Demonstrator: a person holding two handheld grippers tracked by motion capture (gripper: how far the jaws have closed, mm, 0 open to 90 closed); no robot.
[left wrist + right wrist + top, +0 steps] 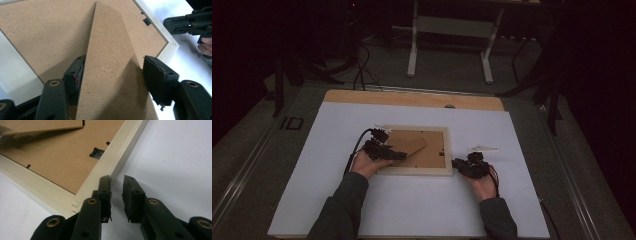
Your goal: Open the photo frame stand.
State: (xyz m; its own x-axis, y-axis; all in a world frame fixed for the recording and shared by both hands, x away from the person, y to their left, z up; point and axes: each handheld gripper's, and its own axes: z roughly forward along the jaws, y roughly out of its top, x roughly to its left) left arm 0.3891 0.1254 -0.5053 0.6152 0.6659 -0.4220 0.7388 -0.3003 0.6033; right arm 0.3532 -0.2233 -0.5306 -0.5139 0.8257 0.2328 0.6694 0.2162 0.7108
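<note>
Picture frame lay face down mid-worktop, both grippers at its near edge

The left gripper [112, 75] straddled the fibreboard stand [110, 70] of the picture frame [414, 150] with jaws spread wide, one pad touching the stand's edge and the other apart. The right gripper [117, 192], jaws a little apart and pinching nothing, rested against the frame's near right corner, on the white worktop [412, 205].

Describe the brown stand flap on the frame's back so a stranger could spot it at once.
On the white sheet lies a pale wooden picture frame, face down. On its brown backing board, the stand flap is the long tapering strip lifted off the board, between the left gripper's jaws.
</note>
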